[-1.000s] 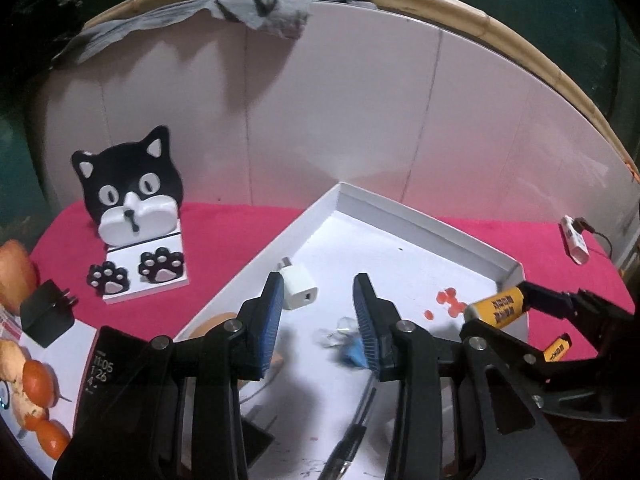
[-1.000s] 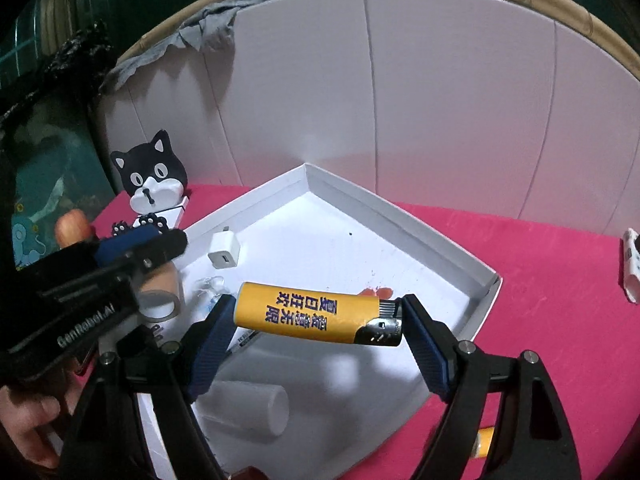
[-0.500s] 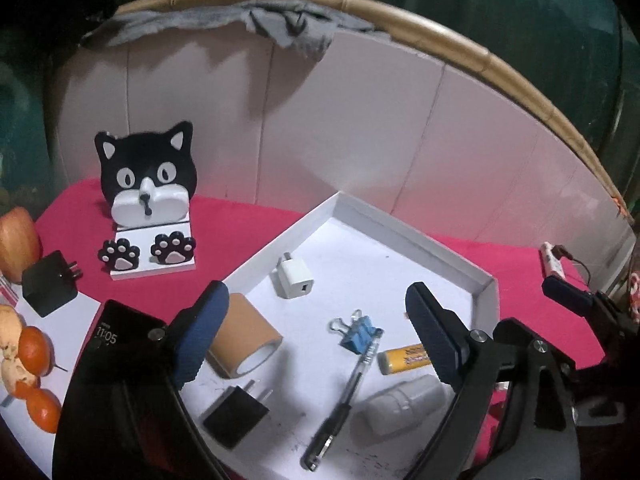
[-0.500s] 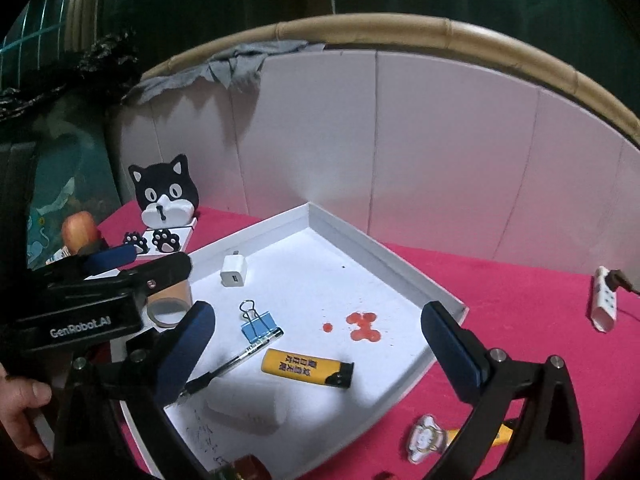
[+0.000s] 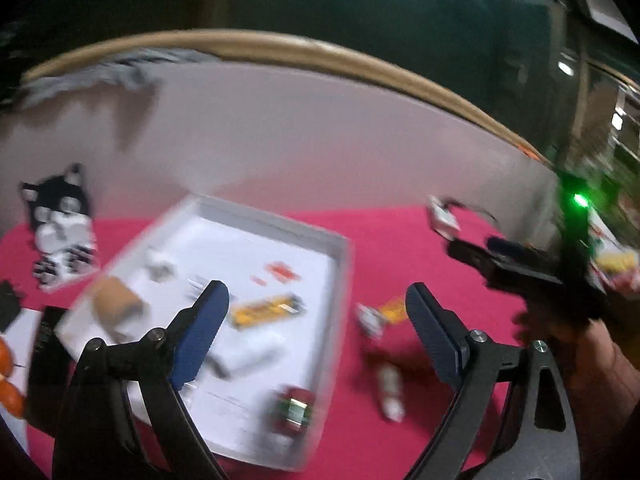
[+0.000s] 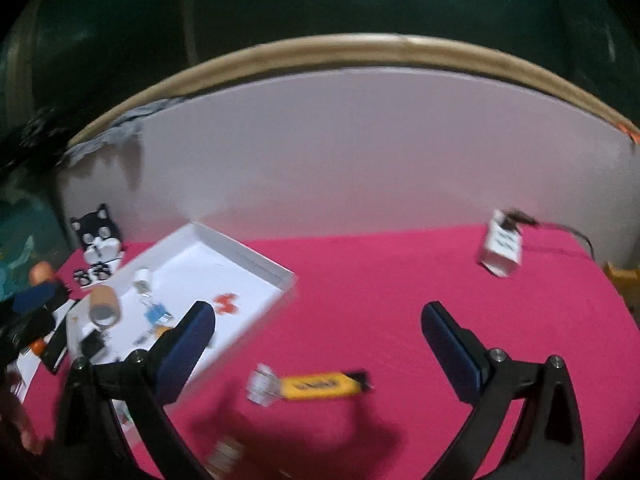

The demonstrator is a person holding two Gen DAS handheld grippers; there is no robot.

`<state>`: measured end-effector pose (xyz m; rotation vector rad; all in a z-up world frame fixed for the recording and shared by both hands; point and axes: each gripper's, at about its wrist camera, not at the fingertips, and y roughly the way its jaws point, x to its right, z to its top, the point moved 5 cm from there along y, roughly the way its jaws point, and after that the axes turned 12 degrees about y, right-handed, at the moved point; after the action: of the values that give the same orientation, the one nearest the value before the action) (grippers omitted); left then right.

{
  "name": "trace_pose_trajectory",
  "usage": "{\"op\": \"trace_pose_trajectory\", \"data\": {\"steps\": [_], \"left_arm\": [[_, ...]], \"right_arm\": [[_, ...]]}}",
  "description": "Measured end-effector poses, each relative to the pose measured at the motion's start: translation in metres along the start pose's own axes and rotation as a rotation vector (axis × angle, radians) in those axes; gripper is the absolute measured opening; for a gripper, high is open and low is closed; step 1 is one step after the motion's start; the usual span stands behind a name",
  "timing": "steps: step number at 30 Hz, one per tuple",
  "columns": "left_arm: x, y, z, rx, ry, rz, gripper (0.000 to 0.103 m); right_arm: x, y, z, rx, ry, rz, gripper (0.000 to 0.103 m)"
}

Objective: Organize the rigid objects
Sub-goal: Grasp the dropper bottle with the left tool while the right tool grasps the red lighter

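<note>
The views are motion-blurred. A white tray (image 5: 340,248) on the pink cloth holds a yellow lighter (image 5: 266,310), a brown tape roll (image 5: 116,304), a white charger (image 5: 160,264), a white cylinder (image 5: 248,354) and a red and green item (image 5: 292,410). My left gripper (image 5: 316,328) is open and empty above the tray's right rim. My right gripper (image 6: 316,344) is open and empty over the cloth to the right of the tray (image 6: 256,268). Just below its fingers lie a second yellow lighter (image 6: 320,386) and a small white charm (image 6: 262,388).
A black and white cat stand (image 6: 98,236) sits left of the tray. A white power strip (image 6: 500,250) with a cable lies at the back right. Another small white item (image 5: 390,394) lies on the cloth. A white wall panel (image 6: 360,160) closes the back.
Both grippers opened: the left let a blue binder clip go into the tray and the right a yellow lighter. Both then swung right, away from the tray's middle.
</note>
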<state>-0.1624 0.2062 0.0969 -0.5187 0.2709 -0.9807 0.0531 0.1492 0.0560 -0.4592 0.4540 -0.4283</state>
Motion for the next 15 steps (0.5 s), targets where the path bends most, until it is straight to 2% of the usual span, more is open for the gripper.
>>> {"op": "trace_pose_trajectory", "data": {"steps": [2, 5, 10, 12, 14, 15], "left_arm": [[0.027, 0.011, -0.010, -0.049, 0.055, -0.043, 0.091], [0.052, 0.023, -0.030, -0.108, 0.107, -0.076, 0.091], [0.077, 0.036, -0.073, -0.220, 0.130, -0.131, 0.091], [0.081, 0.041, -0.083, -0.251, 0.130, -0.136, 0.091], [0.083, 0.047, -0.087, -0.270, 0.128, -0.133, 0.091], [0.084, 0.049, -0.088, -0.278, 0.127, -0.136, 0.091]], "right_arm": [[0.015, 0.000, -0.012, -0.032, 0.018, -0.007, 0.103], [0.023, 0.003, -0.037, -0.110, -0.027, 0.007, 0.103], [0.011, -0.003, -0.071, -0.187, -0.154, 0.125, 0.103], [0.000, 0.000, -0.082, -0.225, -0.214, 0.168, 0.094], [-0.012, 0.012, -0.092, -0.283, -0.284, 0.179, 0.070], [-0.016, 0.017, -0.097, -0.309, -0.306, 0.190, 0.065]]}}
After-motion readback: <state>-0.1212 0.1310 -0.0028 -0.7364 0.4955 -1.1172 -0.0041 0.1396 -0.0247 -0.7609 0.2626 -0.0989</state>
